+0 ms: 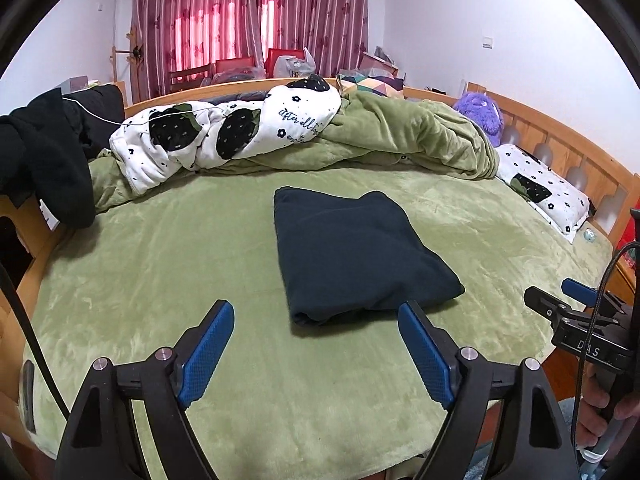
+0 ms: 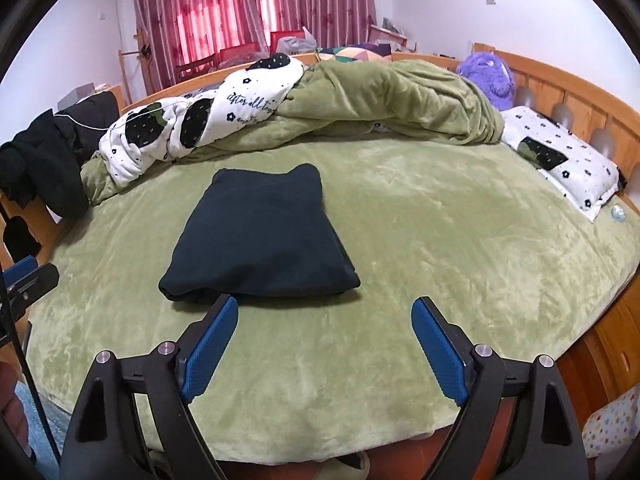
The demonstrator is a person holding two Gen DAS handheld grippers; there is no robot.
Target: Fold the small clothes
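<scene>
A dark navy garment (image 1: 352,256) lies folded into a thick rectangle on the green bed cover (image 1: 160,264); the right wrist view shows the same garment (image 2: 260,240). My left gripper (image 1: 316,312) hangs open over the cover, just short of the garment's near edge, nothing between its blue pads (image 1: 208,352). My right gripper (image 2: 324,308) is open too, its left pad (image 2: 212,348) close to the garment's near edge, nothing held. The right gripper (image 1: 576,300) also shows at the right edge of the left wrist view, held by a hand (image 1: 600,416).
A rolled green and white strawberry-print quilt (image 1: 280,132) lies across the far side. A matching pillow (image 1: 544,192) and a purple plush toy (image 1: 480,112) sit by the wooden headboard (image 1: 560,140). Black clothes (image 1: 44,152) hang at the left bed edge.
</scene>
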